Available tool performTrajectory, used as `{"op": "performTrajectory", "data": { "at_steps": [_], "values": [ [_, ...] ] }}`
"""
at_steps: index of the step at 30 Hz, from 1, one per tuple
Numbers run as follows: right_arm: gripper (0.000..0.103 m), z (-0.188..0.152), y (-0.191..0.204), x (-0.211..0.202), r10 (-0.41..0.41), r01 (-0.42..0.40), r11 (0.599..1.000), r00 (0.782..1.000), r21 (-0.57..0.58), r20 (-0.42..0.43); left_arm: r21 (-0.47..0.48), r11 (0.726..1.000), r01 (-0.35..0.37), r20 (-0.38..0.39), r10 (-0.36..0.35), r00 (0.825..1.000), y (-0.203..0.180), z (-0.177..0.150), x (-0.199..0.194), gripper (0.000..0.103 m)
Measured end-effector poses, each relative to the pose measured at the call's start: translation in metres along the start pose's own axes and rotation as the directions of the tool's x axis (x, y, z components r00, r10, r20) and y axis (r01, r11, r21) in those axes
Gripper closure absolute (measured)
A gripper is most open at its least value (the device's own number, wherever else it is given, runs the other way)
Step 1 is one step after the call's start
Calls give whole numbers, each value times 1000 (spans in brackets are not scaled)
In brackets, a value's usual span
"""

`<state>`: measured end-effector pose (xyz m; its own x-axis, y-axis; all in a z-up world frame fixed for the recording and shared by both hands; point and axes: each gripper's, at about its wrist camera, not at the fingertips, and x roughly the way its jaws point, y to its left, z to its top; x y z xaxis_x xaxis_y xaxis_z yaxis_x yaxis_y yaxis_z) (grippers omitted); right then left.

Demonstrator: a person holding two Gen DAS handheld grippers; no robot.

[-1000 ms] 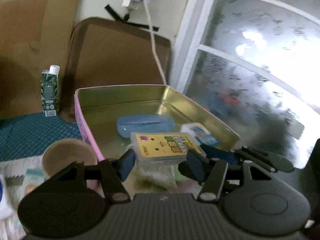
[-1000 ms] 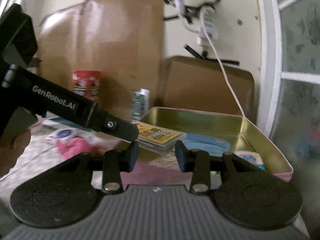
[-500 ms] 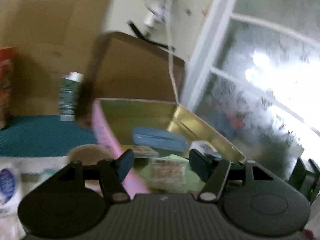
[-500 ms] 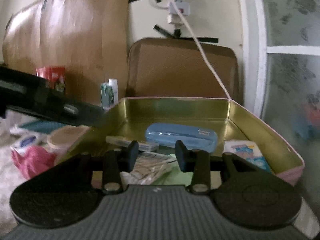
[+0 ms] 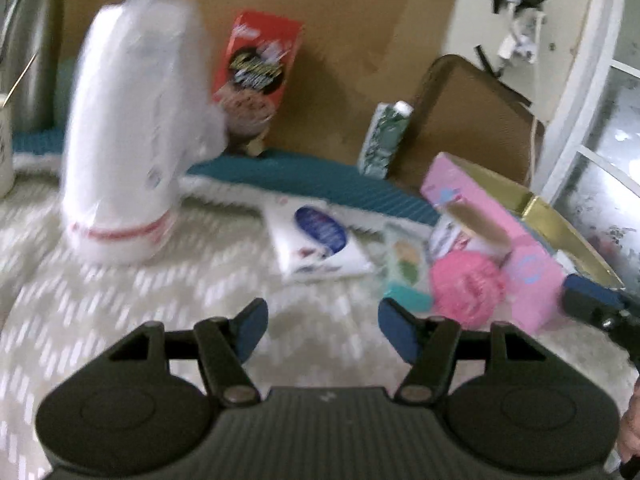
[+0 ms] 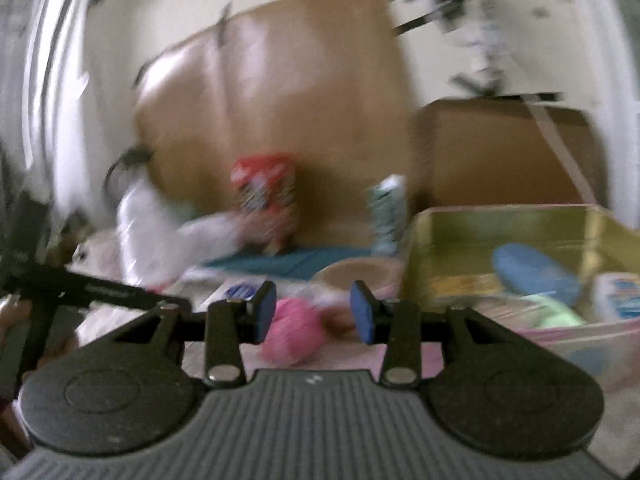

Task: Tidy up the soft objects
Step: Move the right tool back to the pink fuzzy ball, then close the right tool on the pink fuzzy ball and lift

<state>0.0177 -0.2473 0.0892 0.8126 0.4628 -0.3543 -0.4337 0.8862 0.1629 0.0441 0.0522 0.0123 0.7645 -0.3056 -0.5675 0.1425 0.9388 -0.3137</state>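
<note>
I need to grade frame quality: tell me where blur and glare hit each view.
Left wrist: motion smear on the white bag and red box; window glares; left tool sharp. Right wrist: heavier smear, worst on cardboard; pink ball soft; right tool sharp.

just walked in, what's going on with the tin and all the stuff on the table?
A person holds a gripper in each hand, sorting soft items into the pink tin. Both the left gripper and the right gripper are open and empty. The tin already holds a blue case and a few packets. A pink fluffy ball, a white pouch and a big white bag sit outside it on the cloth.
</note>
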Motion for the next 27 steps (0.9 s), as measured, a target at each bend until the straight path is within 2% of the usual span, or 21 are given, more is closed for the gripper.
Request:
{"op": "performTrajectory", "data": {
  "at_steps": [2, 3, 4, 6, 9, 11, 13, 16, 18, 22, 24, 27],
  "values": [
    [58, -1, 11, 18, -6, 5, 1000, 998, -30, -59, -19, 999, 29, 14, -29, 999, 4, -2, -2, 40],
    [52, -1, 14, 28, -12, 9, 999, 997, -38, -83, -32, 998, 46, 17, -45, 999, 6, -1, -3, 39],
    [41, -1, 15, 34, -22, 18, 999, 995, -41, -99, -43, 997, 57, 20, -56, 998, 8, -2, -3, 38],
    [32, 1, 16, 48, -39, 34, 999, 992, -42, -120, -65, 993, 99, 28, -97, 995, 14, -1, -4, 38],
    [24, 2, 11, 68, -56, 49, 998, 985, -45, -162, -101, 982, 161, 48, -156, 987, 24, -2, -7, 38],
    [26, -3, 10, 76, -48, 41, 998, 976, -37, -211, -119, 974, 194, 63, -188, 980, 29, -4, -13, 37],
    [41, -4, 17, 79, -57, 50, 998, 973, -36, -224, -120, 970, 210, 79, -202, 976, 32, -6, -22, 37],
    [43, 0, 44, 68, 41, -57, 995, 979, -76, -198, -118, 968, 223, 105, -212, 972, 39, -9, -34, 37],
    [42, 1, 69, 64, 113, -138, 982, 975, -126, -191, -129, 968, 216, 117, -201, 973, 47, -9, -39, 35],
    [43, -8, 108, 73, 238, -284, 945, 937, -160, -256, -198, 960, 200, 121, -178, 977, 64, -9, -41, 35],
    [43, -11, 117, 75, 255, -306, 936, 930, -174, -264, -217, 955, 200, 119, -178, 977, 70, -10, -41, 35],
    [43, -5, 108, 65, 258, -297, 943, 938, -150, -233, -224, 952, 206, 112, -185, 976, 74, -11, -39, 35]
  ]
}}
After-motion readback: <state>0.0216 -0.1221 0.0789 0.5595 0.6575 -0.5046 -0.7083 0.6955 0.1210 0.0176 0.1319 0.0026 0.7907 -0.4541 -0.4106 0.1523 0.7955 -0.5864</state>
